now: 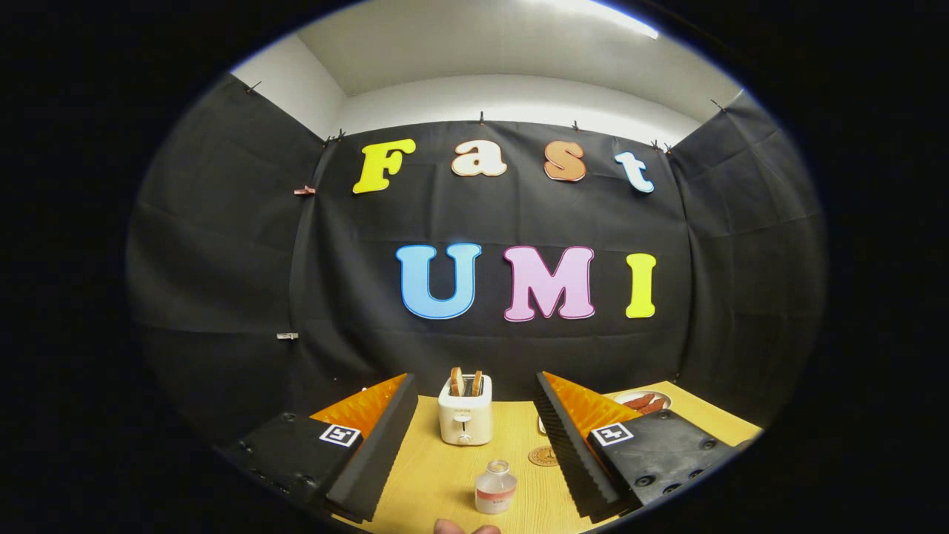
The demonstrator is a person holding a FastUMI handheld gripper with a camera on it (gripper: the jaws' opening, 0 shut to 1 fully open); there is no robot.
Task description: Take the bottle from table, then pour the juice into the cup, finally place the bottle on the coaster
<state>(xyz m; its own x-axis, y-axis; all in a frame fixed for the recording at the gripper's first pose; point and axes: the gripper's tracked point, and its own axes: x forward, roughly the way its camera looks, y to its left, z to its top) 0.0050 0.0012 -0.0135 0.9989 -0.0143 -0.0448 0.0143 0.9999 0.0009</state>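
Clear bottle (495, 487) between wide-open jaws, untouched.

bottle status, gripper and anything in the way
Gripper open, holding nothing. Bottle upright on table, between the fingers. Toaster beyond it, coaster beside right finger.

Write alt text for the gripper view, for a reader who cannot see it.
The gripper is open, its fingers spread wide over a wooden table, with a small clear bottle standing between them. Beyond the bottle stands a white toaster holding toast, a round coaster lies beside the right-hand finger, and a plate of food sits farther back.
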